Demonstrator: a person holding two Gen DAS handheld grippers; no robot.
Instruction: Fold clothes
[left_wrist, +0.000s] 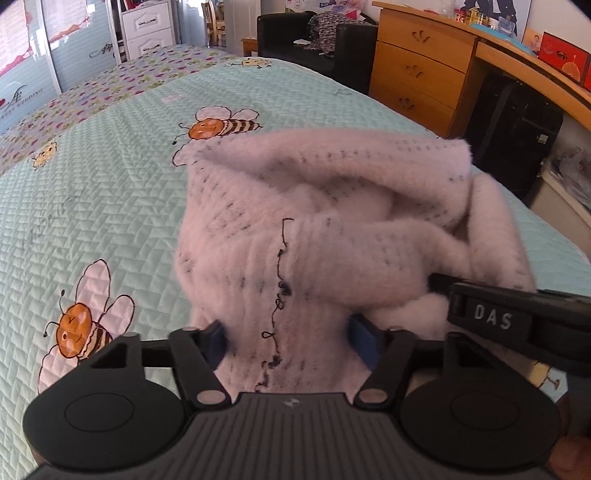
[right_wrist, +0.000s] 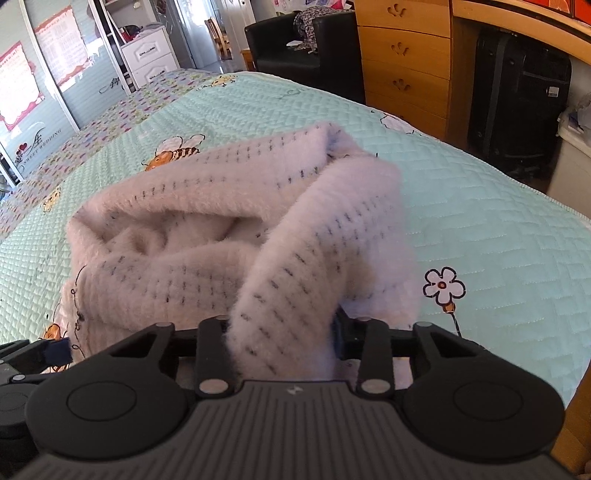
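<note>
Your left tool (left_wrist: 291, 343) is clamped on a thick fold of the pink sweater (left_wrist: 314, 229), blue pads (left_wrist: 364, 341) pressing both sides. Your right tool (right_wrist: 284, 339) grips another fold of it. The sweater lies bunched on the bed (right_wrist: 480, 229), its near edge raised.

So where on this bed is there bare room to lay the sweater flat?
Bare quilt lies beside the sweater, out to the bee print, and more runs from the flower print to the bed edge. It is crowded where the left gripper and right gripper grip the fabric.
</note>
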